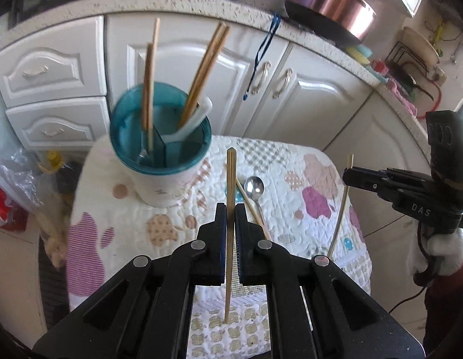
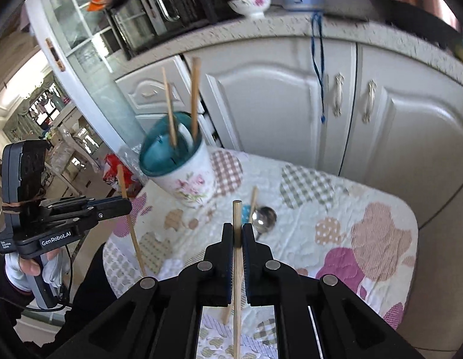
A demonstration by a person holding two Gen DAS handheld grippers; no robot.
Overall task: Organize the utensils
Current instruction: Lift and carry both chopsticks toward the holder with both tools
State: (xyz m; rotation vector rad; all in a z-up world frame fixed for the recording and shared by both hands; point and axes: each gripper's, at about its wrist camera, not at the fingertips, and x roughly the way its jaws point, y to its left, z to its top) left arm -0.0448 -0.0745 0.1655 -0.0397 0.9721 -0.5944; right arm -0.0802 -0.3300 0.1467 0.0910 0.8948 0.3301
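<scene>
Item: two bamboo chopsticks, each pinched upright. Nearest, our left gripper [image 1: 230, 209] is clamped tight on one chopstick [image 1: 230, 185]; our right gripper [image 2: 237, 230] is clamped likewise on the other chopstick [image 2: 237, 218]. Both sticks are pale, slim and straight. Beyond, at twelve o'clock on the quilted cloth [image 1: 315, 185], lie a steel spoon [image 1: 254, 187] and one more chopstick [image 1: 250, 206], crossed or touching, we think. Farthest, at ten o'clock, stands the holder cup [image 1: 159, 179], teal-lined, divided, already holding sticks and a white spoon [image 1: 195, 119]. We should carry each stick over the rim, keep it vertical, lower it into the chopstick compartment, then release.
</scene>
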